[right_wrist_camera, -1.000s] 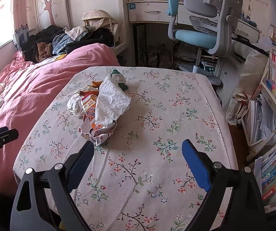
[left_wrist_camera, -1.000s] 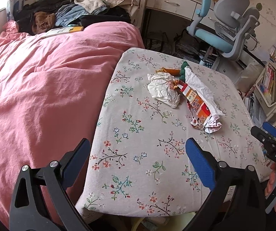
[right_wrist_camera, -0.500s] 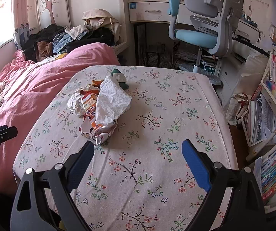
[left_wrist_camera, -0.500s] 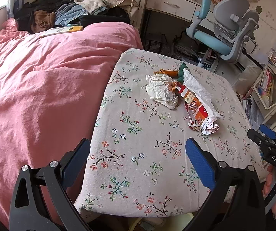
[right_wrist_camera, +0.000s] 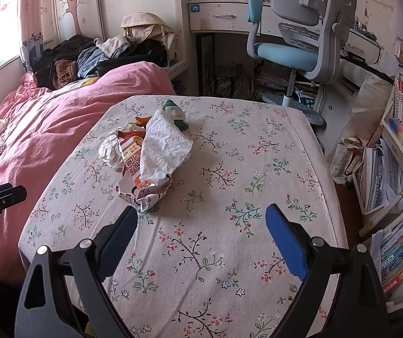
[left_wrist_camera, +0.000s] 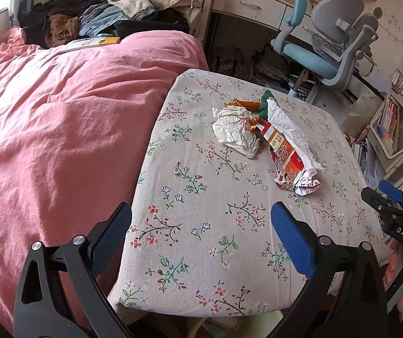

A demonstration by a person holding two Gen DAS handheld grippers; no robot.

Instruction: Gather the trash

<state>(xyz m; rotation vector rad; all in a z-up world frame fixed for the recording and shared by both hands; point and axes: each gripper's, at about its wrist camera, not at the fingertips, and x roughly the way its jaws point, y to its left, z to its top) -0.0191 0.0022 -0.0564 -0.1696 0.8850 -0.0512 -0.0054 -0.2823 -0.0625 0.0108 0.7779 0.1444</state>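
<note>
While both blue-padded grippers, left (left_wrist_camera: 201,231) and right (right_wrist_camera: 201,229), hover spread wide and empty, crumpled white paper (right_wrist_camera: 166,148) and a torn orange wrapper (right_wrist_camera: 132,166) await pinching mid-table on floral cloth (right_wrist_camera: 229,186).

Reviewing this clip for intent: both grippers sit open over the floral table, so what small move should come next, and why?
Probably ease the right gripper forward onto the crumpled snack wrapper. Both it and the left gripper are open and empty, and the wrapper's near end lies just beyond the right gripper's fingertip, closer than the crumpled white paper.
</note>
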